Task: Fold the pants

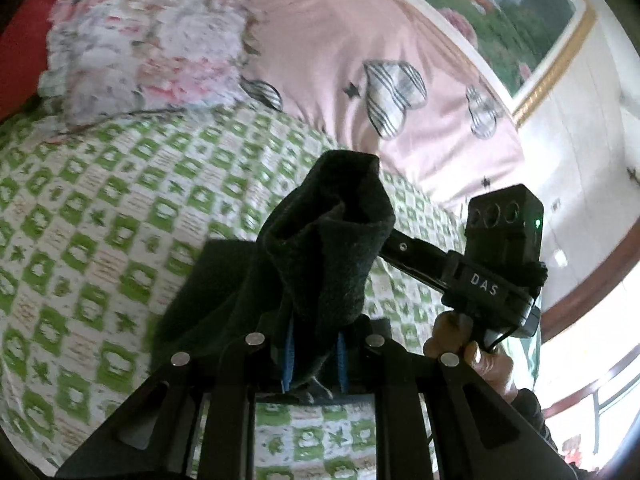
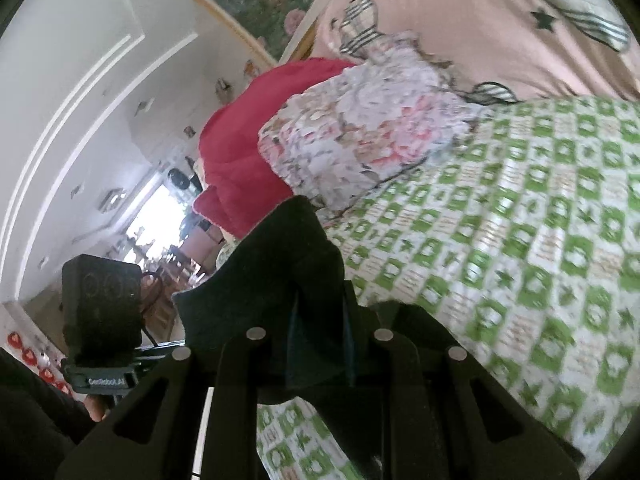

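The dark pants [image 1: 328, 240] hang bunched from my left gripper [image 1: 314, 356], which is shut on the fabric and holds it above the bed. In the right wrist view the same dark pants [image 2: 288, 264] drape over my right gripper [image 2: 320, 352], which is shut on them too. The right gripper's body and the hand that holds it show in the left wrist view [image 1: 496, 264], close to the right of the cloth. The left gripper's body shows in the right wrist view [image 2: 100, 312] at the lower left. Both views are tilted and blurred.
A green-and-white checked bedspread [image 1: 100, 220] covers the bed below. A floral quilt [image 1: 152, 48] and a red blanket [image 2: 240, 148] lie piled at the head. A pink sheet with striped hearts [image 1: 360, 40] lies beyond. A framed picture [image 1: 520, 20] hangs on the wall.
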Tool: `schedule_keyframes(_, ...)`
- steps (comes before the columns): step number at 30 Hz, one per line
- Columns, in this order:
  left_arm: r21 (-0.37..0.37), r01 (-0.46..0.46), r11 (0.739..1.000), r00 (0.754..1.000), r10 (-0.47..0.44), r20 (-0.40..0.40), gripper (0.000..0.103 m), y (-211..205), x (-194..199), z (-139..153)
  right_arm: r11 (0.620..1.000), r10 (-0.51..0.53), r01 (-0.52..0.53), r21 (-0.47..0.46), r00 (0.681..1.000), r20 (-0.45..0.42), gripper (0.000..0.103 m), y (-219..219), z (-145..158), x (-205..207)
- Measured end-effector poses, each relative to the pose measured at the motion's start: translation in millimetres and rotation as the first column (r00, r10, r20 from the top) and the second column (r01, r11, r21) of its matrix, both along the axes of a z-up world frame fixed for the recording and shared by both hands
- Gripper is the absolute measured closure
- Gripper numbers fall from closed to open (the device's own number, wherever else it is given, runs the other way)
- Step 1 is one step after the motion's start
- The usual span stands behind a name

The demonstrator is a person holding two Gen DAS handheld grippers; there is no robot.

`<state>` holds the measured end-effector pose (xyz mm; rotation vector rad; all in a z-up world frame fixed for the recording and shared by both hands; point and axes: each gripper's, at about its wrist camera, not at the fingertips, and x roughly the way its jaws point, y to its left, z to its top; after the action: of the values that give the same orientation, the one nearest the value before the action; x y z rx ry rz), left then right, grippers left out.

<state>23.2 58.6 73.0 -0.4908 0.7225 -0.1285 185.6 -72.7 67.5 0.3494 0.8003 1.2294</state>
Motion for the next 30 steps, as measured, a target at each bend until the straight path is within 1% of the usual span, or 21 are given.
schedule_keyframes(5,0.036,0.063,0.997,0.997,-0.061,-0.04,0.087,-40,12,-15,0.998,-0.064,0.065,0.019,0.997,-0.036,0.082,-40,-21,-1)
schedule_keyframes(12,0.097,0.128,0.987,0.989,-0.12,-0.081,0.087,-79,20,-31,0.991,-0.125,0.128,0.036,0.989,-0.081,0.082,-81,-48,-4)
schedule_keyframes(20,0.147,0.17,0.974,0.982,-0.155,-0.112,0.087,-108,28,-51,0.983,-0.181,0.183,0.01,0.978,-0.1,0.083,-109,-71,-6)
schedule_keyframes(25,0.199,0.199,0.96,0.976,-0.176,-0.127,0.086,-123,37,-65,0.978,-0.209,0.21,-0.007,0.97,-0.122,0.083,-119,-85,-3)
schedule_keyframes(28,0.215,0.223,0.951,0.97,-0.195,-0.141,0.085,-131,42,-73,0.971,-0.24,0.238,-0.032,0.961,-0.139,0.082,-126,-93,-1)
schedule_keyframes(30,0.225,0.245,0.943,0.965,-0.216,-0.147,0.082,-138,44,-78,0.963,-0.27,0.268,-0.037,0.95,-0.154,0.082,-134,-97,-1)
